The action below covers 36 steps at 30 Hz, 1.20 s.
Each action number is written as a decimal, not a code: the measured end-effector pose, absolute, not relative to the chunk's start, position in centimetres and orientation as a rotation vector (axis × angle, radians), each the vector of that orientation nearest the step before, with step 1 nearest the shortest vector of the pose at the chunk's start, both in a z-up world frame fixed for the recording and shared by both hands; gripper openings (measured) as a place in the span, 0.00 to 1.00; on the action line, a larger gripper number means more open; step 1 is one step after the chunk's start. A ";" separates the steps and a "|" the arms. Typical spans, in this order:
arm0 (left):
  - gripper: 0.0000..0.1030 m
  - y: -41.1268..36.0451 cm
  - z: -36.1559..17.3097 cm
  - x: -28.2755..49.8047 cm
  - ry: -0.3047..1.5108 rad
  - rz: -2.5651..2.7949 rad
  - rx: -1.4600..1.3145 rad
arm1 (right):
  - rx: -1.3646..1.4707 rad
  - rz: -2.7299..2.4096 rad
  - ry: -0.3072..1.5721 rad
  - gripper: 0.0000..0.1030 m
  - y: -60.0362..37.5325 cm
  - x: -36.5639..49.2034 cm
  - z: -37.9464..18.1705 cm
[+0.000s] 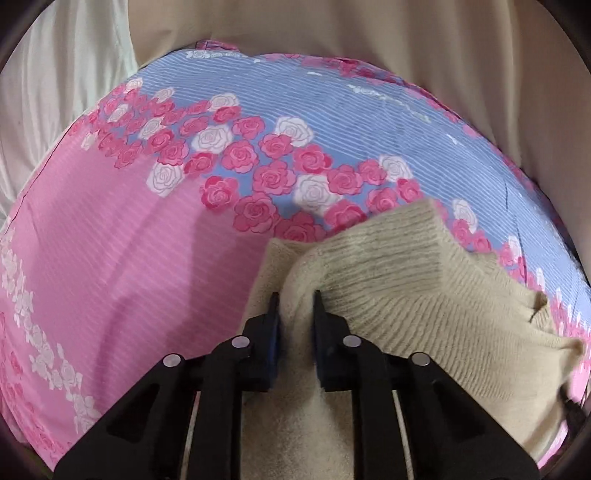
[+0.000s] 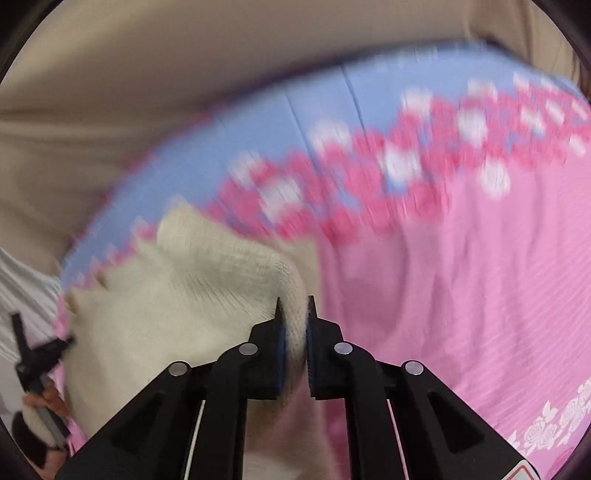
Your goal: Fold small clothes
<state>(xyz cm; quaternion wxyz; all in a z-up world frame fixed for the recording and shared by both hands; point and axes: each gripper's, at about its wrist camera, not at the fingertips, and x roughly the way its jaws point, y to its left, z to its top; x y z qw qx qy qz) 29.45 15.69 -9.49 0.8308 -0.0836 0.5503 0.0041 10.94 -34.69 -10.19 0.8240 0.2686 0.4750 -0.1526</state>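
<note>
A small beige knit sweater [image 1: 417,291] is held up over a pink and blue rose-print sheet [image 1: 122,243]. My left gripper [image 1: 295,299] is shut on a fold of its knit, and the cloth runs off to the right and down under the fingers. In the right wrist view my right gripper [image 2: 294,304] is shut on another bunched edge of the sweater [image 2: 177,295], which hangs to the left. The left gripper [image 2: 31,365] shows at the far left edge of that view, in a hand. The right view is blurred.
The rose-print sheet [image 2: 461,277] covers a bed. Beige fabric [image 1: 369,33] lies behind it and white cloth [image 1: 55,96] at the back left.
</note>
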 end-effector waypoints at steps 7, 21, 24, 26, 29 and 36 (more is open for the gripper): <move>0.71 13.7 -3.4 28.7 1.016 -0.102 -0.238 | 0.463 -0.183 0.878 0.50 -30.5 12.5 -4.8; 0.09 8.5 -10.3 36.0 1.167 -0.048 -0.105 | 0.625 -0.320 0.991 0.00 -36.2 19.1 -10.0; 0.16 10.3 -8.0 34.3 1.148 -0.136 -0.248 | 0.592 -0.307 0.891 0.27 -35.2 15.9 -6.4; 0.43 12.2 -6.2 31.9 1.096 -0.152 -0.288 | 0.551 -0.290 0.872 0.53 -34.4 12.2 -5.2; 0.45 15.8 -5.7 27.3 1.077 -0.140 -0.295 | 0.544 -0.279 0.922 0.55 -33.4 6.7 -5.3; 0.46 18.8 -8.8 18.8 1.175 -0.080 -0.309 | 0.725 -0.243 0.977 0.59 -29.2 -1.5 -9.8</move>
